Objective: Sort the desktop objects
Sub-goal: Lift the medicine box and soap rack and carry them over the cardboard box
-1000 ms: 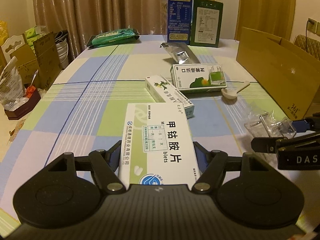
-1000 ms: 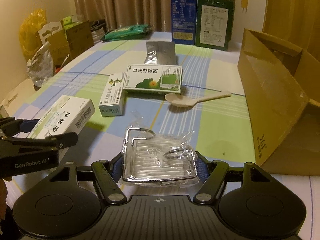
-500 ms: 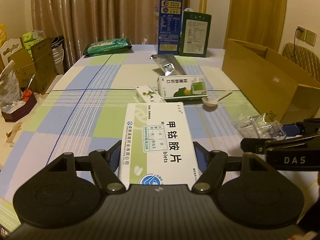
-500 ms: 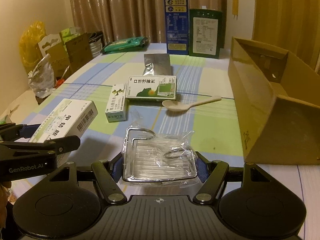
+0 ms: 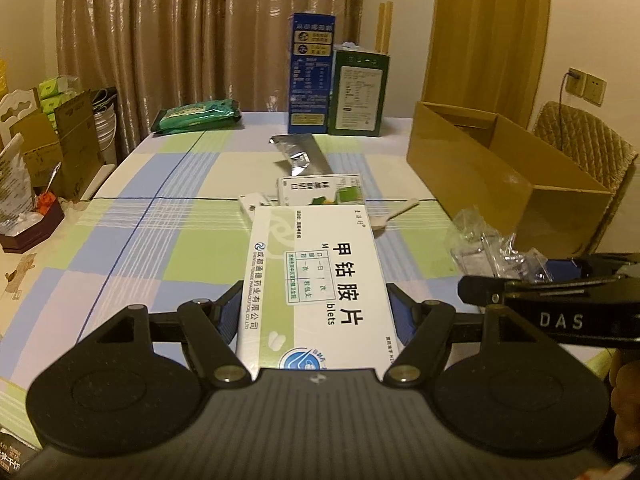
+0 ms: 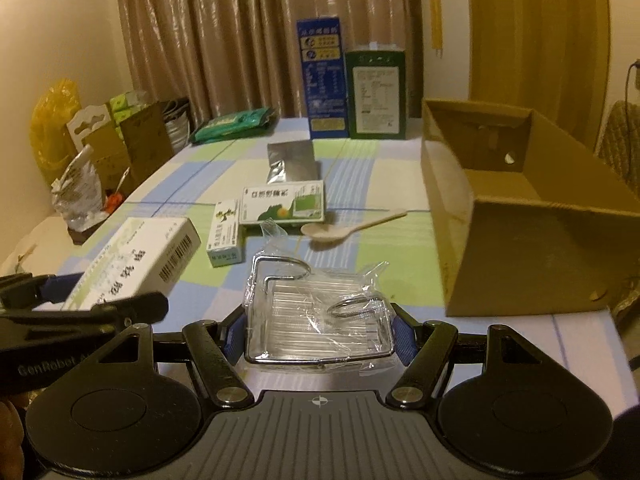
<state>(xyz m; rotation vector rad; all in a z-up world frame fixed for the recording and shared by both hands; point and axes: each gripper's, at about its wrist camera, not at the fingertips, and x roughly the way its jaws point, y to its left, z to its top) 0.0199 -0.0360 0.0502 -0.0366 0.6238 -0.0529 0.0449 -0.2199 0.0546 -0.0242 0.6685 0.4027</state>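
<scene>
White med box (image 5: 316, 280) w/ green print clamped in left tool (image 5: 316, 312), wire rack in clear wrap (image 6: 316, 316) clamped in right tool (image 6: 318, 332)

Both units are showing matte black bodies: ribbed centre plate, two round discs with recessed circles, angled linkage arms with silver pivot screws. Blue pads are lining the fingers (image 5: 400, 312). Left gripper (image 5: 316, 312) is reading "GenRobot" in white on its side; right gripper (image 6: 318, 330) is reading "DAS". White crosshair mark sitting mid-plate.
</scene>
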